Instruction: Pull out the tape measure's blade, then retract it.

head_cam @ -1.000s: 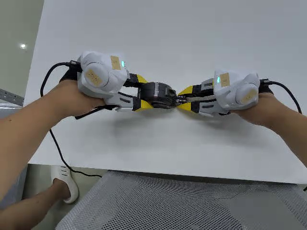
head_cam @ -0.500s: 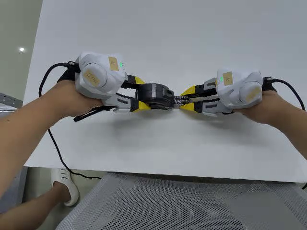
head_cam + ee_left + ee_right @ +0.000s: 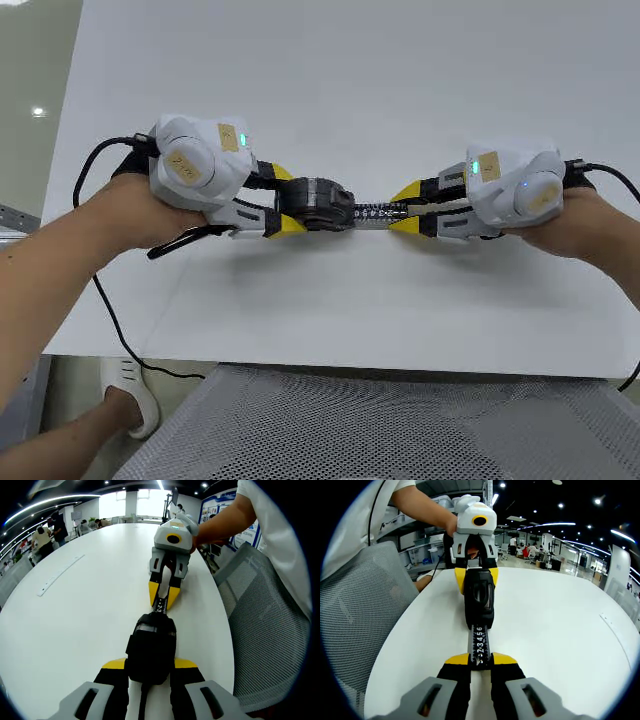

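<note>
A black tape measure [image 3: 318,204] hangs just above the white table [image 3: 330,70], with my left gripper [image 3: 284,203] shut on its case [image 3: 151,646]. A short length of numbered blade [image 3: 378,211] runs out of the case to the right. My right gripper [image 3: 405,209] is shut on the blade's end [image 3: 479,655]. In the right gripper view the case [image 3: 479,598] sits straight ahead, with the left gripper [image 3: 476,575] behind it. Over in the left gripper view the right gripper [image 3: 163,594] pinches the blade [image 3: 160,606] beyond the case.
A grey mesh chair back [image 3: 380,420] lies just below the table's near edge. Black cables [image 3: 110,300] trail from both grippers. A long pale ruler strip [image 3: 57,575] lies on the table far from the work. People stand in the room's background [image 3: 47,530].
The two grippers have drawn apart, left to the left and right to the right. More of the blade now shows between the case and the right gripper.
</note>
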Motion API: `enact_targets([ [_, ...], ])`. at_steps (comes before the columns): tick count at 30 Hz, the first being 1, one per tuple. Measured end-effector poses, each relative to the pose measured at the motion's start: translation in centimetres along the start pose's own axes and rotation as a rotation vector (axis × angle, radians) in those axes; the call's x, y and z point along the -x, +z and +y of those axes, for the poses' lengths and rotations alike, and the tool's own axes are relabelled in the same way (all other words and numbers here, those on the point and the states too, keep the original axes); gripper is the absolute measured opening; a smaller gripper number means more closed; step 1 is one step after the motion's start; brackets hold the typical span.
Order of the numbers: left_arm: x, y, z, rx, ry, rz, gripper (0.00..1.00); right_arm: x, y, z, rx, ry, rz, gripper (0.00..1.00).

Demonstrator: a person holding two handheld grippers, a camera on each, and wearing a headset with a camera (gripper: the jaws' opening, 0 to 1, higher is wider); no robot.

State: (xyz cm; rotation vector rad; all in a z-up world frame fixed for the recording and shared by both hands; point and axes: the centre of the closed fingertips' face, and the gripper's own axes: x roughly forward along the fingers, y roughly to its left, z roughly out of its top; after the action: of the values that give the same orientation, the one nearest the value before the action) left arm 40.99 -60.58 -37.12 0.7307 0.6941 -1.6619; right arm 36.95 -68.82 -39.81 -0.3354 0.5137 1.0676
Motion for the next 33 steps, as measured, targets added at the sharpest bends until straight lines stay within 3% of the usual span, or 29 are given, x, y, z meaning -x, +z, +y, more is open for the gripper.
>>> enact_targets([
  [33,-0.1,0.2,-0.1,0.000,0.005,0.014,0.29,6.7,-3.5,-0.1,-0.012,-0.007,0.090,0.12],
])
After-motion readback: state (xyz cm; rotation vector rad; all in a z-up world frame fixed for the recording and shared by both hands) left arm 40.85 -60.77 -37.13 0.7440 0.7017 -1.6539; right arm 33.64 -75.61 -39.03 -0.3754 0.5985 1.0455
